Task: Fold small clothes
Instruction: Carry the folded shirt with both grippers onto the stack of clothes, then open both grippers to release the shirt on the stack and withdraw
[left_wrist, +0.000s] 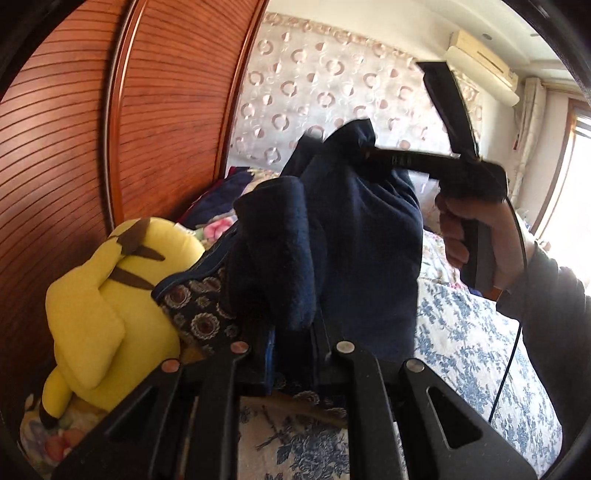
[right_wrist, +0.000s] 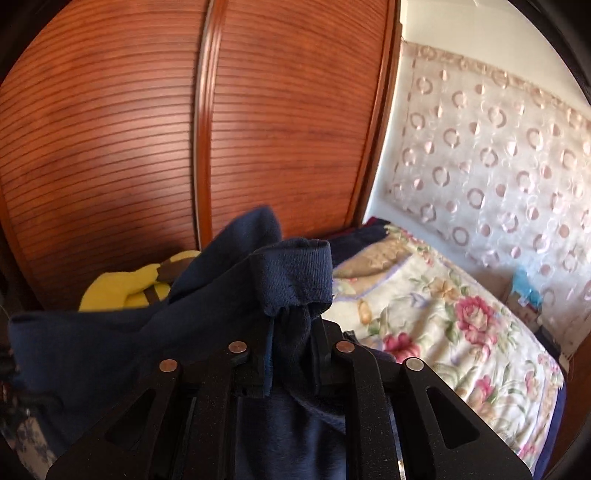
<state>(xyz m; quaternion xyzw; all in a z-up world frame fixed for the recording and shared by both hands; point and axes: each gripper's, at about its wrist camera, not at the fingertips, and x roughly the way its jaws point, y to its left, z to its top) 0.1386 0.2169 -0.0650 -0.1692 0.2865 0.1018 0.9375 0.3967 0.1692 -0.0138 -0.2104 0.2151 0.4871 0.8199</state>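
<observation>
A small navy blue garment (left_wrist: 343, 229) hangs in the air above the bed, held between both grippers. My left gripper (left_wrist: 291, 332) is shut on one end of it, where fleecy blue cloth bunches over the fingers. My right gripper (right_wrist: 291, 332) is shut on the ribbed cuff end (right_wrist: 295, 273) of the same garment (right_wrist: 122, 332). In the left wrist view the right gripper (left_wrist: 360, 153) shows higher up, held by a hand, pinching the garment's top corner.
A yellow plush toy (left_wrist: 107, 295) lies at the left against the wooden slatted wardrobe (left_wrist: 74, 147). A blue floral bedspread (left_wrist: 472, 332) lies below. A flowered quilt (right_wrist: 443, 325) and dotted curtain (right_wrist: 498, 166) are to the right. A patterned dark cloth (left_wrist: 199, 314) lies by the toy.
</observation>
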